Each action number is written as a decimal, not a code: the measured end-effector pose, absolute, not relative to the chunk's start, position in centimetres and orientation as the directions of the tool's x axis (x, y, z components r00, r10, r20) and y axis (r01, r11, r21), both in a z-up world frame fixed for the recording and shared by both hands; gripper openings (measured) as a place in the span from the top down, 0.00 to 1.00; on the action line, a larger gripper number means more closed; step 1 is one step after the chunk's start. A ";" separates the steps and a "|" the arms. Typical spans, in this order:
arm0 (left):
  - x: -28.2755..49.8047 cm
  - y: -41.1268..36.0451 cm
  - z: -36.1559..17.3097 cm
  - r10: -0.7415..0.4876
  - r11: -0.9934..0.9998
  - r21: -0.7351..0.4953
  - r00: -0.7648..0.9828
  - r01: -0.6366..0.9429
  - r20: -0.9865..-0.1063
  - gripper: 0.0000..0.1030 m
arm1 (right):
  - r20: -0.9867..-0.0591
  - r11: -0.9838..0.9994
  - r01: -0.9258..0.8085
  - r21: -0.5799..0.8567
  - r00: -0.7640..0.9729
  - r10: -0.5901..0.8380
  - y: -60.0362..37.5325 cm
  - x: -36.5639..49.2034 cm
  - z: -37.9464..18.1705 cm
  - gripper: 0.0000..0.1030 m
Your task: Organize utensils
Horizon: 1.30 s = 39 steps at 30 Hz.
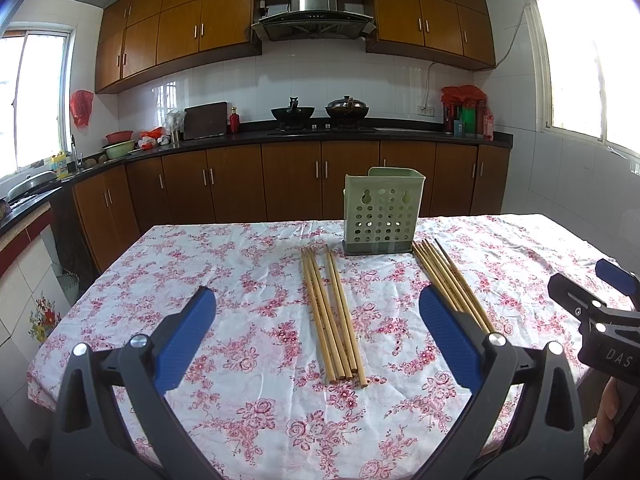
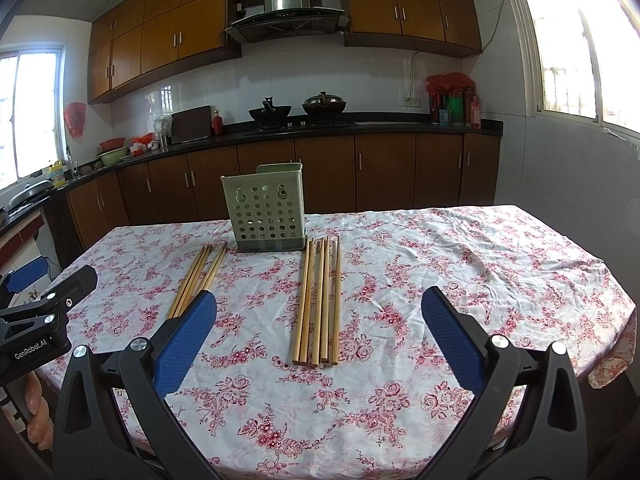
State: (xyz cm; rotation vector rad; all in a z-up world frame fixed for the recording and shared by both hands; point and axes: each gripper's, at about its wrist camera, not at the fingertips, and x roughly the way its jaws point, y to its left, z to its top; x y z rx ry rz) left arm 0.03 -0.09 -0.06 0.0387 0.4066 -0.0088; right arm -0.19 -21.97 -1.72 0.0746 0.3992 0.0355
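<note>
A pale green perforated utensil holder point(image 1: 382, 210) point(image 2: 266, 208) stands upright at the far middle of the floral-cloth table point(image 1: 224, 264) point(image 2: 480, 264). Two bundles of several wooden chopsticks lie flat in front of it. The left bundle point(image 1: 332, 316) point(image 2: 198, 276) lies ahead of my left gripper point(image 1: 318, 296), which hovers open over the cloth with nothing held. The right bundle point(image 1: 452, 284) point(image 2: 320, 304) lies between and beyond the fingers of my right gripper point(image 2: 319, 296), also open and holding nothing. Each gripper shows at the edge of the other's view: the right gripper point(image 1: 592, 280) and the left gripper point(image 2: 48, 280).
Behind the table runs a dark kitchen counter point(image 1: 360, 130) with two woks point(image 1: 320, 114), a cutting board and bottles, over brown cabinets. A sink area point(image 1: 36, 184) is at the left wall. The table's near and right edges drop off close to the grippers.
</note>
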 end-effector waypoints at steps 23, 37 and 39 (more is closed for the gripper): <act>0.1 -0.2 -0.2 -0.001 0.999 0.036 0.918 0.017 -0.396 0.04 | -0.388 0.997 -0.020 0.080 0.920 0.049 -21.9 -0.1 -1.8 0.02; 0.3 -0.3 -0.2 0.000 0.999 0.038 0.918 0.017 -0.398 0.04 | -0.388 0.997 -0.020 0.080 0.920 0.049 -21.9 -0.1 -1.8 0.02; 0.4 -0.3 -0.2 0.000 0.999 0.039 0.917 0.017 -0.398 0.04 | -0.389 0.997 -0.020 0.080 0.920 0.049 -21.9 -0.1 -1.8 0.02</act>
